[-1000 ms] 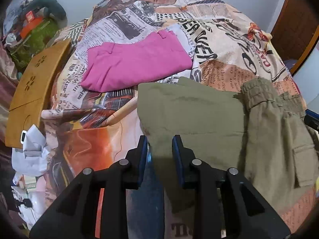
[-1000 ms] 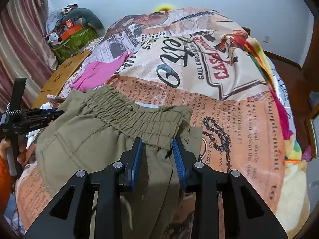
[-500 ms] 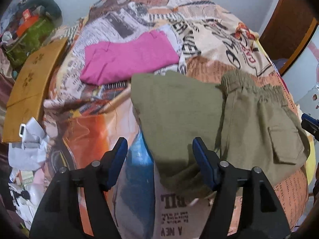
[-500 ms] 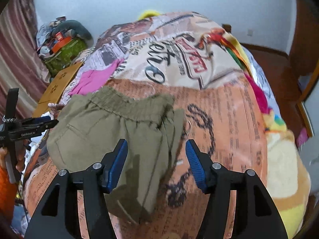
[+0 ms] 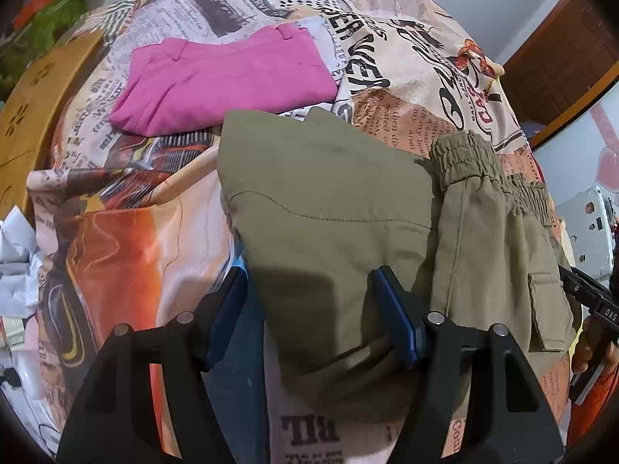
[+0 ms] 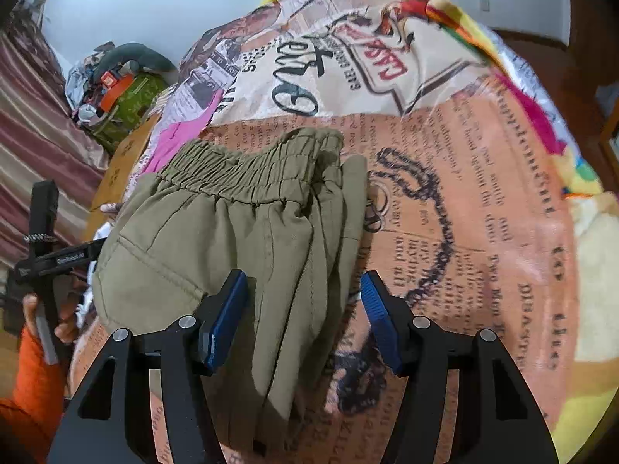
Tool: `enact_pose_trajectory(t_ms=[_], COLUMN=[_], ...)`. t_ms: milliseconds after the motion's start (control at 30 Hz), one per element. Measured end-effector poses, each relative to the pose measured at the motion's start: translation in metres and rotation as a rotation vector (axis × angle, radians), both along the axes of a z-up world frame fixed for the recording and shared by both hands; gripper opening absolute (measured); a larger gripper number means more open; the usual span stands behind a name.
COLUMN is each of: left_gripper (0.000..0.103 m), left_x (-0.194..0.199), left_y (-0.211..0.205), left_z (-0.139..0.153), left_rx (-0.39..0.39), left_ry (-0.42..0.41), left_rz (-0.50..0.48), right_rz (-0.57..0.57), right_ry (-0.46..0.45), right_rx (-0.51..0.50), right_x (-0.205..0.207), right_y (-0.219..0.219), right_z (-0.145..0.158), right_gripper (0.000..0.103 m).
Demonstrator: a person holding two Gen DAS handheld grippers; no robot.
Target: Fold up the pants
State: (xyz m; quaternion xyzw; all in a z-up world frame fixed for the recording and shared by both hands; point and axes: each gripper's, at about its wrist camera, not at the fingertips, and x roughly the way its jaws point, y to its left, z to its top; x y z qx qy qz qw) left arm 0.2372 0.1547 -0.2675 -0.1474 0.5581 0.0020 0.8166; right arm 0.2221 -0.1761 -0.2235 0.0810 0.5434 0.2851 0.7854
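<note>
I see the olive pants lying folded on the bed, a thick matte cotton bundle with a stitched curved seam across the top layer. Their gathered elastic waistband is puckered into fine ribs, and a square flap pocket sits on the side panel. Beneath them the bedspread is smooth and printed with newspaper text and bold script on peach and cream.

My left gripper hovers over the near edge of the bundle, its blue ribbed pads spread wide with nothing between them. My right gripper is likewise spread apart above the pleated cloth, clamping nothing; soft vertical folds run down between its black arms.

Just beyond the olive bundle, a pink garment lies flat in a neat folded rectangle, its fabric smoother and brighter. At the left bed edge stands a curved wooden board with small petal-shaped cutouts, and crumpled white cloth bunches below it.
</note>
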Motion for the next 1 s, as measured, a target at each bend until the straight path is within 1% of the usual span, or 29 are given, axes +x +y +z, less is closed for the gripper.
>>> enact_pose_trajectory(t_ms=[67,200,233,267,300,333,367,400,433,467,500,567,633,667,700,767,867,1000], left_gripper=[0.068,0.067,0.067,0.063,0.058,0.043,0.034,0.030,0.022,0.019,0.018,0.011,0.007,0.004,0.004,0.002,0.002,0.002], left_x=[0.003,0.008,0.010,0.011,0.012,0.012,0.012,0.013,0.014,0.014,0.014,0.014,0.013,0.012,0.010,0.007,-0.003,-0.015], left_y=[0.002,0.010,0.011,0.013,0.013,0.013,0.013,0.012,0.011,0.010,0.010,0.010,0.010,0.010,0.009,0.008,0.003,0.003], left_z=[-0.002,-0.008,-0.009,-0.010,-0.011,-0.010,-0.008,-0.008,-0.007,-0.007,-0.007,-0.006,-0.003,-0.001,0.003,0.009,0.027,0.052], left_rx=[-0.024,-0.092,-0.106,-0.118,-0.136,-0.155,-0.162,-0.154,-0.156,-0.160,-0.158,-0.153,-0.143,-0.128,-0.106,-0.080,-0.007,0.025], left_ry=[0.006,0.020,0.022,0.022,0.018,0.007,-0.002,-0.006,-0.009,-0.012,-0.013,-0.018,-0.028,-0.035,-0.046,-0.072,-0.128,-0.190], left_rz=[0.005,0.027,0.031,0.035,0.035,0.031,0.035,0.041,0.041,0.048,0.057,0.068,0.080,0.084,0.085,0.082,0.077,0.091], right_rz=[0.007,0.024,0.025,0.025,0.024,0.022,0.018,0.011,0.011,0.013,0.011,0.010,0.015,0.014,0.021,0.031,0.053,0.084], right_ry=[0.021,0.028,0.031,0.033,0.035,0.038,0.041,0.043,0.043,0.042,0.039,0.038,0.025,0.013,-0.005,-0.032,-0.085,-0.154], right_rx=[0.026,0.042,0.046,0.051,0.057,0.066,0.073,0.082,0.086,0.087,0.089,0.098,0.108,0.106,0.100,0.087,0.077,0.076], right_x=[0.002,0.004,0.005,0.006,0.006,0.007,0.007,0.007,0.007,0.007,0.007,0.007,0.006,0.005,0.002,0.001,-0.003,-0.005], right_y=[0.001,0.006,0.007,0.007,0.006,0.006,0.006,0.005,0.006,0.007,0.007,0.007,0.007,0.007,0.008,0.012,0.017,0.025], right_z=[-0.003,-0.005,-0.005,-0.006,-0.006,-0.008,-0.009,-0.010,-0.010,-0.010,-0.009,-0.009,-0.006,-0.004,0.000,0.005,0.017,0.036], right_gripper=[0.061,0.061,0.061,0.061,0.060,0.058,0.057,0.052,0.048,0.047,0.042,0.034,0.023,0.020,0.017,0.014,0.011,0.010])
